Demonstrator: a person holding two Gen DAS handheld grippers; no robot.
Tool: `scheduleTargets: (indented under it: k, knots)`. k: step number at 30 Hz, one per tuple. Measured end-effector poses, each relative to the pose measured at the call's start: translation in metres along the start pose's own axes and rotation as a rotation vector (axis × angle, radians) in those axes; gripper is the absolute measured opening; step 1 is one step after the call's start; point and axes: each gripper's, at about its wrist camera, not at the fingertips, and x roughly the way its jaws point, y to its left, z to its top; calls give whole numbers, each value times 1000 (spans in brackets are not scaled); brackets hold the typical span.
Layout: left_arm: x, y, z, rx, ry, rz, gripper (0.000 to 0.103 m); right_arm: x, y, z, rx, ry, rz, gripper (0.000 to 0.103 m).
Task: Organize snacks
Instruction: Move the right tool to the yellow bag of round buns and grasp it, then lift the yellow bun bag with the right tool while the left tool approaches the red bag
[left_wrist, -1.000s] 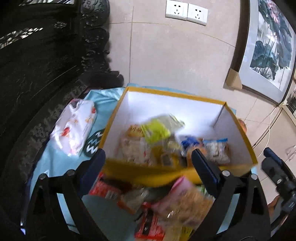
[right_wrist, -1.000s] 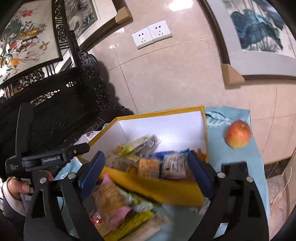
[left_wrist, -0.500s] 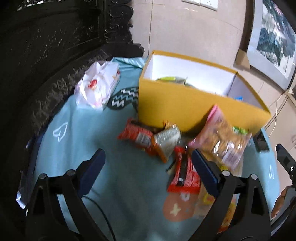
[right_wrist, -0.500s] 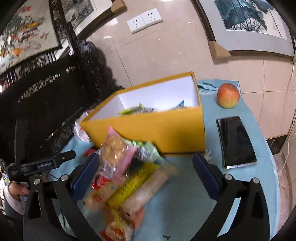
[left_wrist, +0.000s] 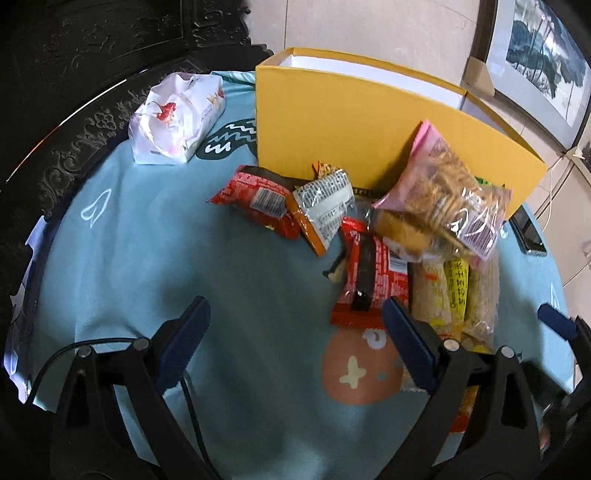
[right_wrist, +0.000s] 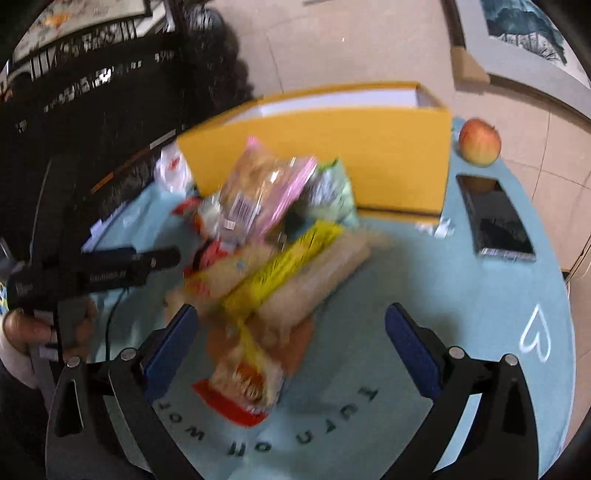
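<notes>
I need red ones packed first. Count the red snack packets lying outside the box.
2 plainly visible: a red packet near the yellow box, and a red-and-black packet closer to the left gripper. The pile may hide more.

Black-framed left tool (left_wrist: 295, 332) and right tool (right_wrist: 291, 334), blue pads, silver screws, thin black cable.

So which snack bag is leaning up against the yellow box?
The pink-edged clear bag of biscuits. It stands propped against the yellow box on top of the pile, while the red packet and the other snacks lie flat on the cloth.
</notes>
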Motion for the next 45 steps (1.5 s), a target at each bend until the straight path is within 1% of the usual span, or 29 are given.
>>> scheduleTargets:
  k: [2,4,5,6,7,8,9,10,12,16,23,26,28,33,37,39,43,45]
  knots:
    - [0,0,-1,3,2,-6,96,3,8,-4,-25,12,-21,101]
    - [0,1,-2,6,5,-7,96,6,17,-8,-59,23,-33,95]
    - [0,1,-3,5,6,-7,96,10,25,-11,-94,45,-39,80]
    - [1,2,-3,4,8,-9,96,13,30,-13,-122,66,-50,69]
    - [1,3,-3,2,11,-9,96,17,33,-14,-144,84,-66,67]
    - [2,3,-3,1,14,-9,96,22,37,-17,-168,105,-80,61]
    - [2,3,-4,0,15,-10,96,26,40,-21,-182,120,-74,51]
    - [2,3,-4,1,16,-13,96,26,43,-22,-193,118,-79,51]
    - [3,1,-5,10,18,-14,96,23,42,-22,-202,107,-61,38]
    - [3,-3,-7,26,21,-16,96,10,19,-18,-129,80,-6,37]
    - [3,-21,-4,68,11,-26,96,-18,-41,-3,71,-26,69,37]
    - [3,-30,-1,87,0,-14,96,-15,-59,0,139,-59,90,37]
    - [2,-32,4,88,-5,-10,96,-13,-67,-2,175,-62,115,37]
    - [-4,-25,20,18,-43,1,96,-7,-69,-3,195,-62,156,37]
    - [0,-21,29,1,-35,11,97,-9,-68,-3,202,-72,177,37]
    - [2,-18,31,10,-40,30,98,-10,-68,-3,202,-79,183,37]
    - [11,1,37,1,-61,104,99,-12,-69,-3,201,-84,190,38]
    - [15,10,40,-15,-87,111,99,-12,-67,-3,192,-84,197,38]
